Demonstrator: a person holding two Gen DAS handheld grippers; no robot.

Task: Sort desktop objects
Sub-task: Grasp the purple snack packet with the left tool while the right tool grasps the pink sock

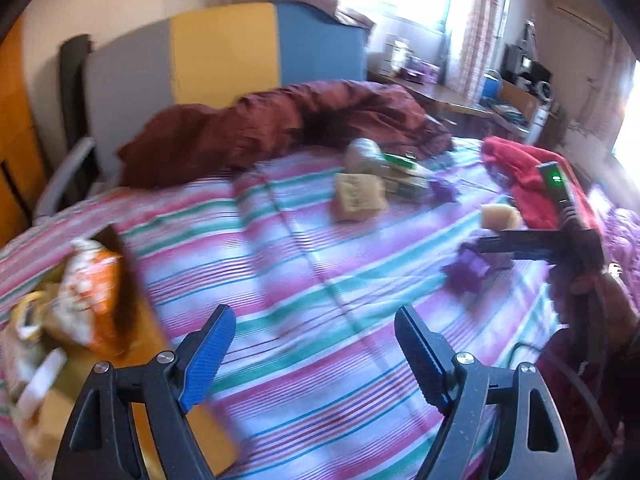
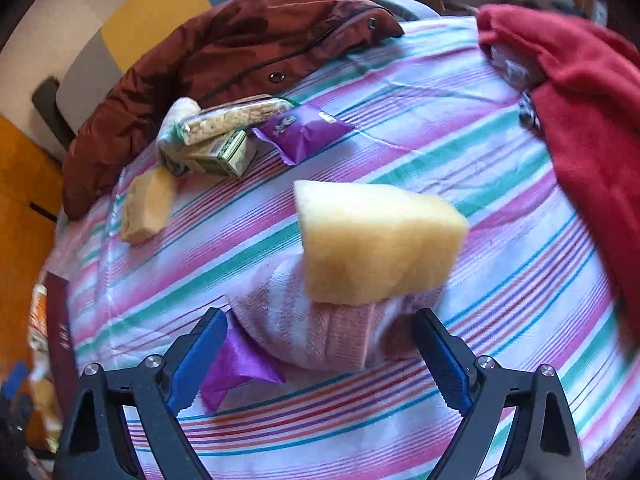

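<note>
On the striped bedsheet (image 2: 460, 128), a yellow sponge wedge (image 2: 376, 244) rests on a folded pink striped cloth (image 2: 320, 332). My right gripper (image 2: 320, 364) is open just in front of that cloth, with nothing between its fingers. A purple packet (image 2: 236, 368) lies beside its left finger. Farther back lie a second sponge (image 2: 146, 204), a green carton (image 2: 224, 156), a grain bar (image 2: 236, 118) and another purple packet (image 2: 304, 130). My left gripper (image 1: 316, 356) hangs open and empty over bare sheet. From there, the right gripper (image 1: 492, 245) shows by a purple packet (image 1: 468, 268).
A cardboard box (image 1: 140, 300) at the bed's left edge holds an orange snack bag (image 1: 92, 292) and other packets. A maroon jacket (image 1: 280, 128) lies along the headboard side. A red cloth (image 2: 580, 120) covers the right side. A desk (image 1: 440, 92) stands beyond the bed.
</note>
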